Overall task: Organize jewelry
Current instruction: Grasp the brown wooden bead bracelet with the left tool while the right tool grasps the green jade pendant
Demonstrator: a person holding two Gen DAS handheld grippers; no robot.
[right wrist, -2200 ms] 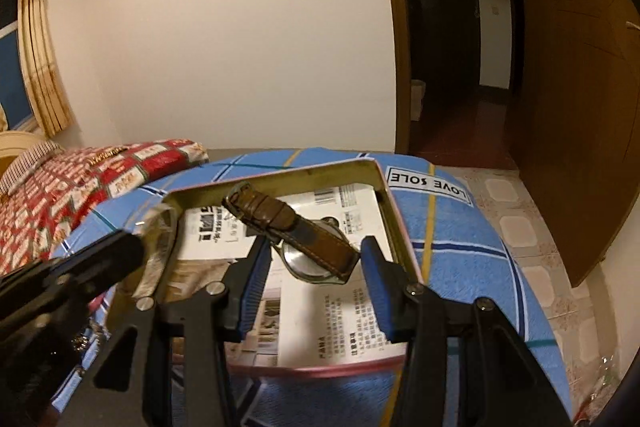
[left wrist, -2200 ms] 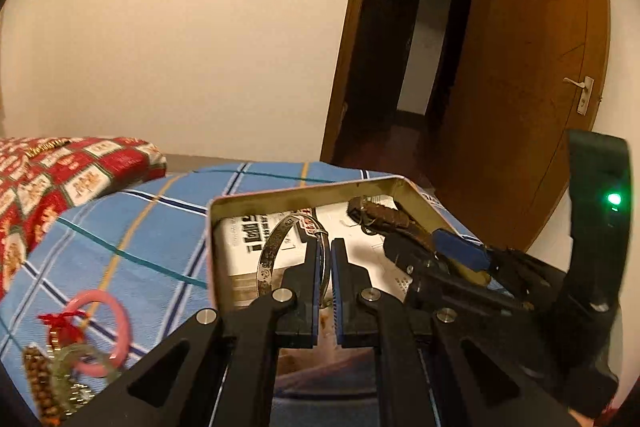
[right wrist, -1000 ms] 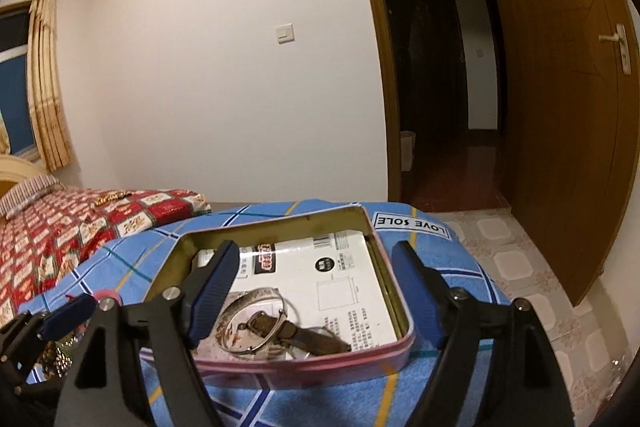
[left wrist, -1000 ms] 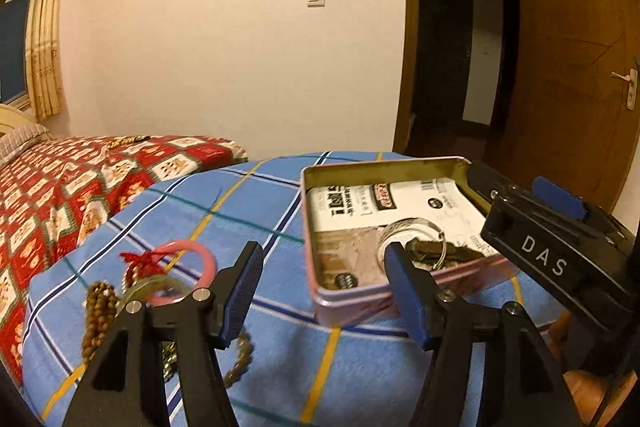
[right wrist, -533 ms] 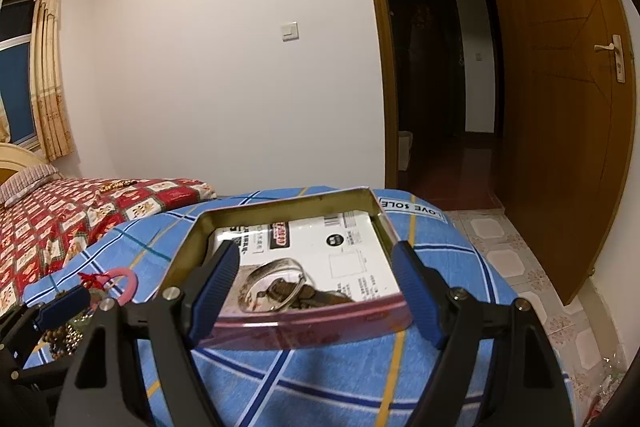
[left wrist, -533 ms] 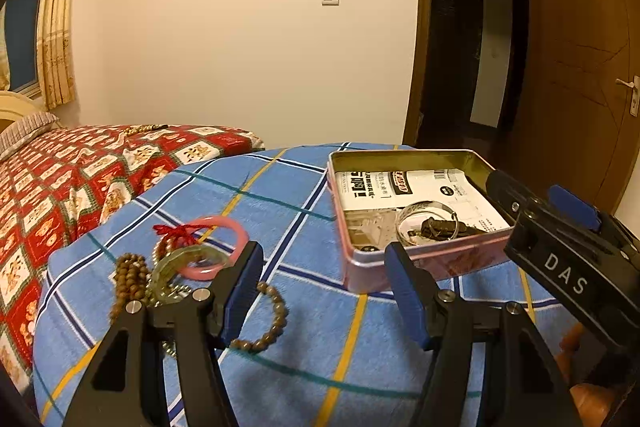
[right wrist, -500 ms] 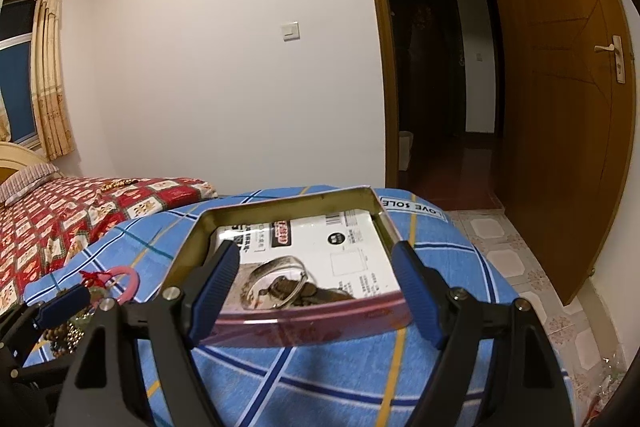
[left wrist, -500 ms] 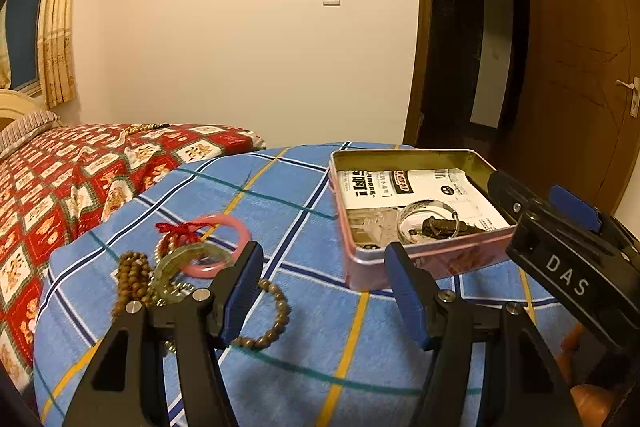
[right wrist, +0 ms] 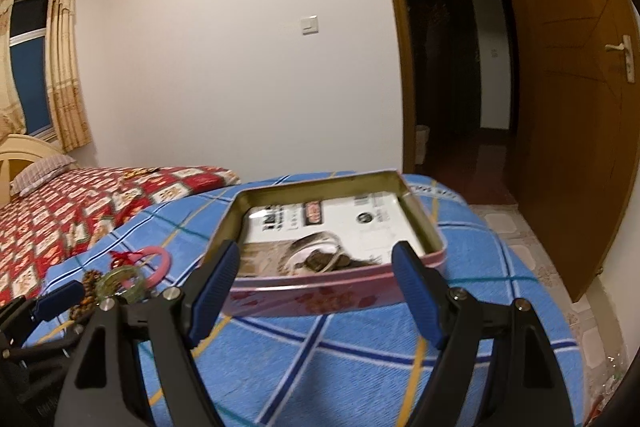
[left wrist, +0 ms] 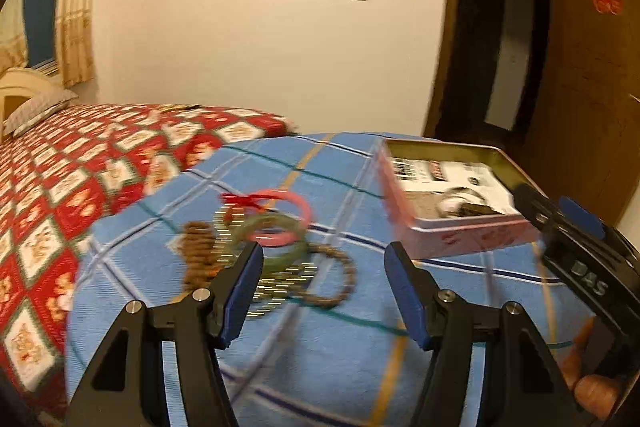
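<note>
We're hovering the left gripper [left wrist: 323, 285], jaws wide and holding nothing, by the tangle of bracelets [left wrist: 267, 233] on the blue cloth [left wrist: 328, 359]; open cloth is separating them from the tin [right wrist: 340, 289], facing our empty, wide-spread right gripper [right wrist: 316, 283].

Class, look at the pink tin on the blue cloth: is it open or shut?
Open. The pink tin has no lid on, and a silver bangle lies visible inside.

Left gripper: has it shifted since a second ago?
Yes. The left gripper has swung away from the tin toward the bracelet pile, which now sits just beyond its open jaws.
</note>
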